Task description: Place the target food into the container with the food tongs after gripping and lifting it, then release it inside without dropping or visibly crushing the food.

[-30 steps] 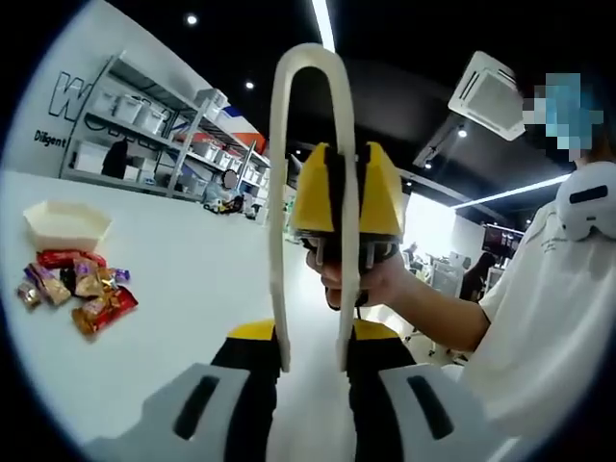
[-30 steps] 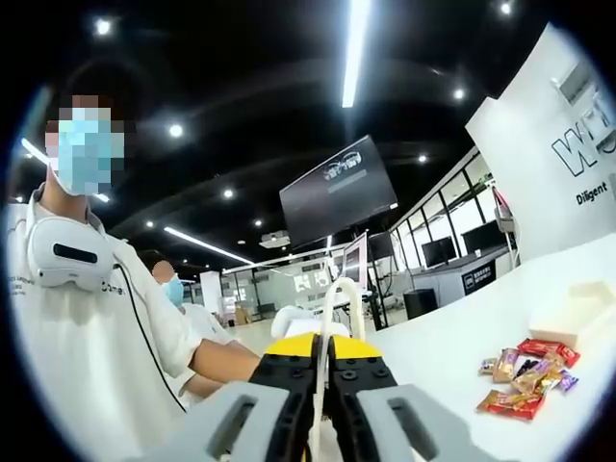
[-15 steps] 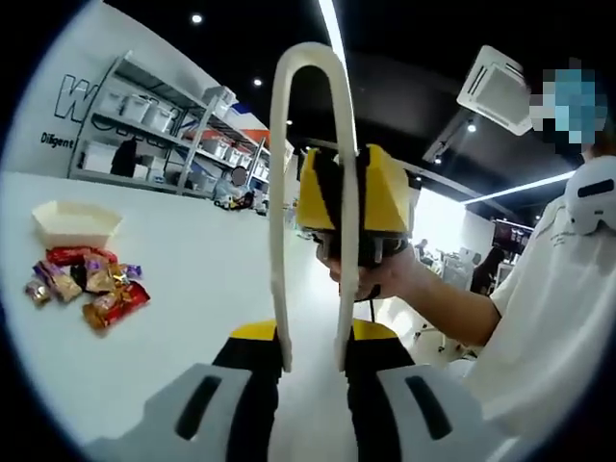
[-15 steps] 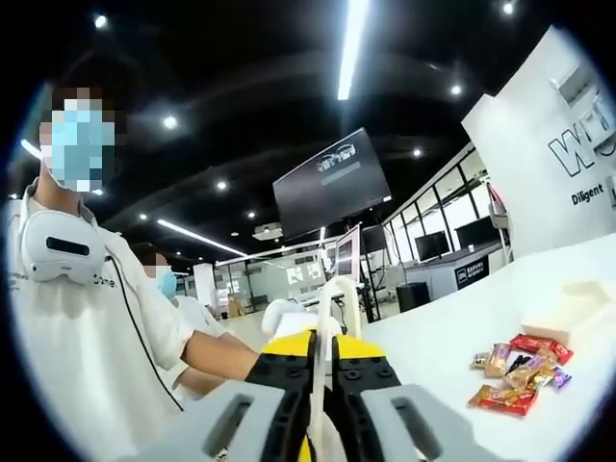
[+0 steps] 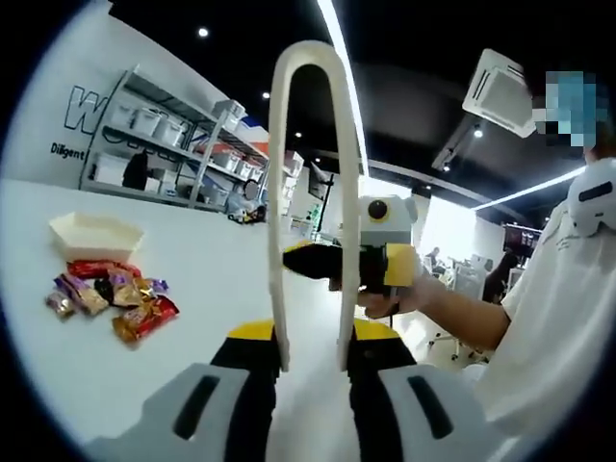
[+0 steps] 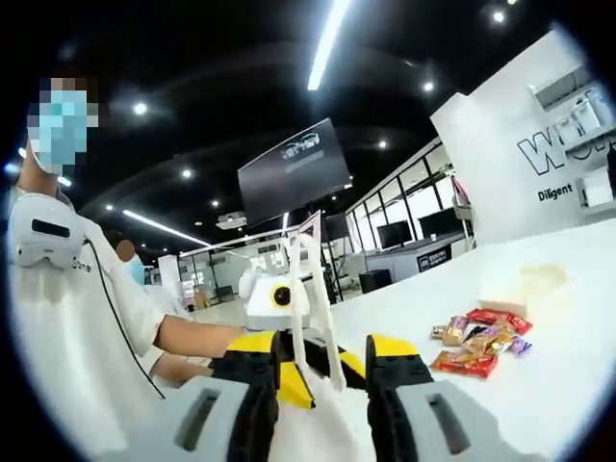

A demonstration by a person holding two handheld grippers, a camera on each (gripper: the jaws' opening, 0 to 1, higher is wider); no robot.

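Left tongs [image 5: 313, 356] clamped on cream U-shaped plastic food tongs [image 5: 277, 192], loop upward. Right tongs [image 6: 322, 366] spread wide, gripping nothing. Left of left tongs on white counter [image 5: 192, 279]: pile of wrapped candies [image 5: 111, 298], cream hexagonal tray [image 5: 94, 234] beyond.

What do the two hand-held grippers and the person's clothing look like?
Each gripper, left and right, has light grey jaw bodies with dark slots, black inner faces and yellow tips. The person wears a white short-sleeved shirt.

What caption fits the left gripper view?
Left hand-held gripper holds tongs upright above the table; candies lie beside a tray.
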